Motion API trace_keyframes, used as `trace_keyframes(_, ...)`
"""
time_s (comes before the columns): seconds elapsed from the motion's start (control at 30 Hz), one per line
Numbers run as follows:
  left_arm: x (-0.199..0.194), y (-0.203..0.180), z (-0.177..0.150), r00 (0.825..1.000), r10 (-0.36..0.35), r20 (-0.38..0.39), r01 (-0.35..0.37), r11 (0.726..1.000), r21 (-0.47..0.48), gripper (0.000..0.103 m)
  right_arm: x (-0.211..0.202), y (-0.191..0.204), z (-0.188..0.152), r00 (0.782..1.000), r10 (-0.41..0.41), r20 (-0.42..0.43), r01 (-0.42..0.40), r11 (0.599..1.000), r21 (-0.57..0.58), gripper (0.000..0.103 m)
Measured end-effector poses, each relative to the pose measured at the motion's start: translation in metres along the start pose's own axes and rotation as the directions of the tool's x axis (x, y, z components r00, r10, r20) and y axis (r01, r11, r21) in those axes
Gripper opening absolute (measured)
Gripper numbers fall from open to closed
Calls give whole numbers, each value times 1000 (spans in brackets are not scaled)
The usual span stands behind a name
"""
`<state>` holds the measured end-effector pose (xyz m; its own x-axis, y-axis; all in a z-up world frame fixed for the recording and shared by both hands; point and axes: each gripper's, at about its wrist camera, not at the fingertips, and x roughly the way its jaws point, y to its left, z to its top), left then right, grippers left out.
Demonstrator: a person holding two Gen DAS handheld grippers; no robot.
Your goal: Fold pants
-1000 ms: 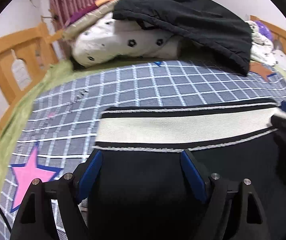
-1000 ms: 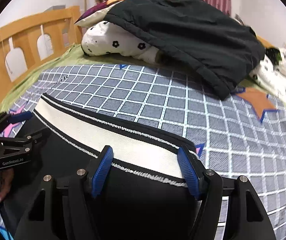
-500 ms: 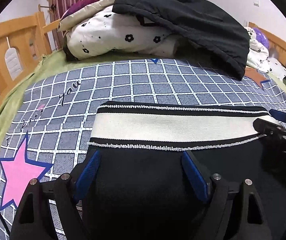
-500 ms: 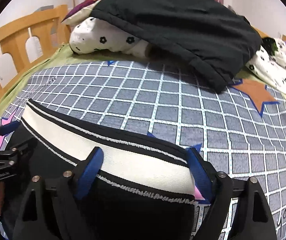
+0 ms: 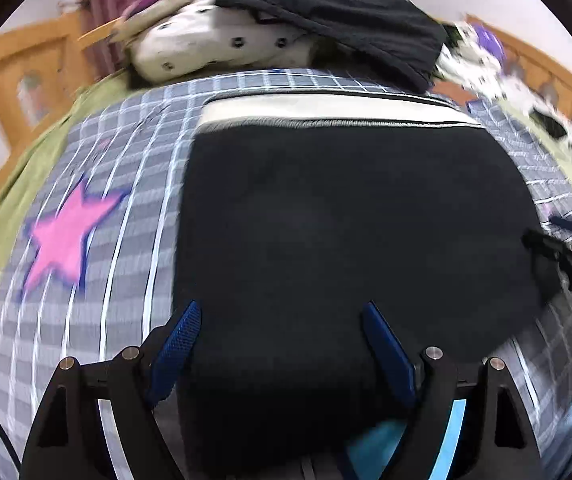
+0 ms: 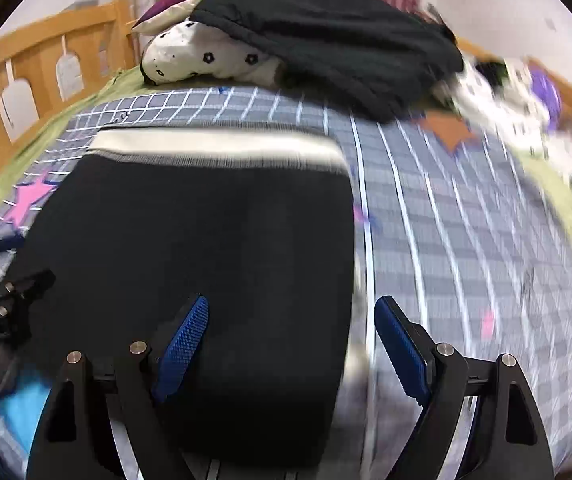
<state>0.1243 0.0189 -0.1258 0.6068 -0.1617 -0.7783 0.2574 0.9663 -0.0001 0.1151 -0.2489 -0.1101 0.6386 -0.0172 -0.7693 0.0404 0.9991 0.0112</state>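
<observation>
Black pants (image 5: pixel 350 232) flat on checked bedsheet (image 5: pixel 134 208), wooden rail (image 6: pixel 42 64) behind; both grippers spread.

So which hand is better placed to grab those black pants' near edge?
Probably left: black fabric pants fill the left gripper's open gap; the right gripper hangs half over grey checked bedsheet.

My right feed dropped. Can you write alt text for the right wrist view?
Black folded pants with a white waistband lie on a checked bedspread; the open right gripper hovers over their right edge, holding nothing. Motion blur; piled bedding behind.
</observation>
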Motion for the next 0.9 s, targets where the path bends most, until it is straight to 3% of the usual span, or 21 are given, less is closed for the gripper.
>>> trace_keyframes(0.07,-22,-1,-24,999,33,3,-32,999,-24,82,-14,-9,-23,999,35,-24,-33,996,79,83)
trace_keyframes(0.2,-62,3,-51,1000,-10,-1,10,997,-82,81,-52,-16,-51,997,70,-14,-67,985,161,81)
trace_keyframes(0.27,-80,7,-53,999,-34,18,36,993,-117,81,-79,-15,-57,997,81,13,-82,983,162,81)
trace_keyframes(0.4,-129,7,-46,993,-73,91,86,984,-158,81,-134,-3,-62,997,9,78,-15,996,84,81)
trace_keyframes(0.57,-176,-14,-29,987,10,162,7,995,-102,84,-183,1,-66,993,-19,118,13,999,47,83)
trace_keyframes(0.7,-194,-30,-27,982,23,189,-6,996,-85,89,-205,1,-67,981,-89,173,84,996,36,99)
trace_keyframes(0.9,-200,-48,-32,979,71,192,-62,997,-55,89,-216,-8,-71,980,-99,173,92,995,46,99)
